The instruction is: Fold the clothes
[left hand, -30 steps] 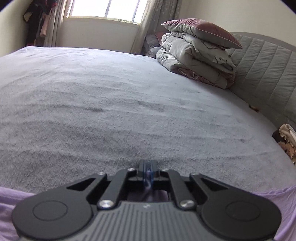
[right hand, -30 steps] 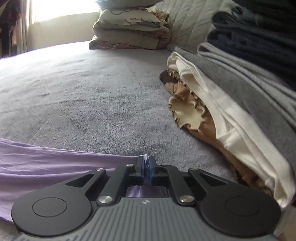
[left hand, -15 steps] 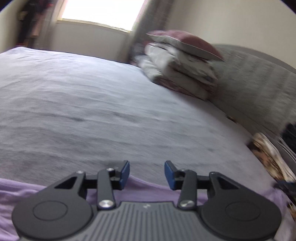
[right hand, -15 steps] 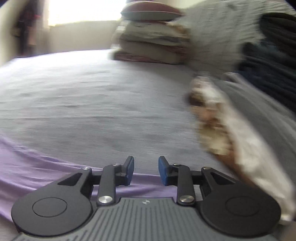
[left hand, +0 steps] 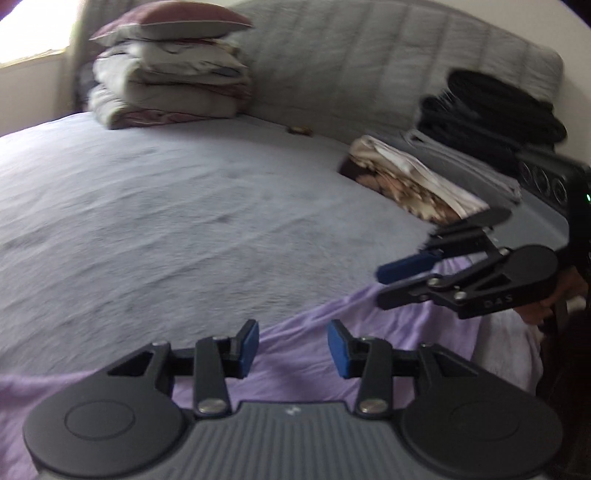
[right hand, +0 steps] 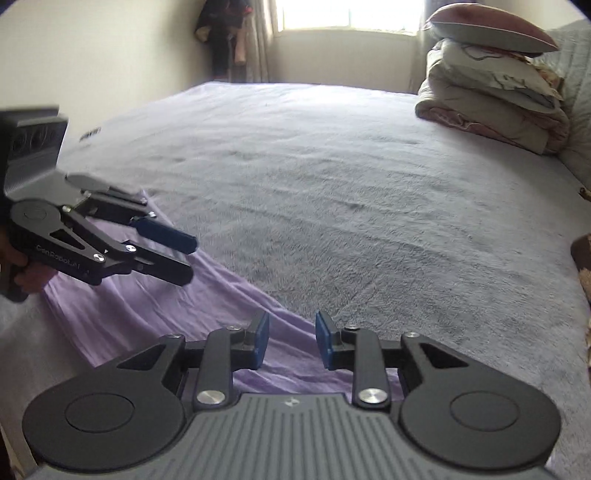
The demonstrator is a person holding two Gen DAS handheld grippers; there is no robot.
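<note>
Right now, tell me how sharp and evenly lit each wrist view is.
Left wrist view: motion-smeared, the clothes pile soft, the window corner blown out. Right wrist view: sharper on the bed, the left gripper slightly blurred, window overexposed. Both bow at the edges.

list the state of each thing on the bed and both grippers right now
lilac cotton garment: spread flat along the near bed edge, held by neither gripper
left gripper: jaws open, empty
right gripper: jaws open, empty
grey folded duvets: stacked, maroon pillow on top
dark folded clothes: piled by the headboard
</note>
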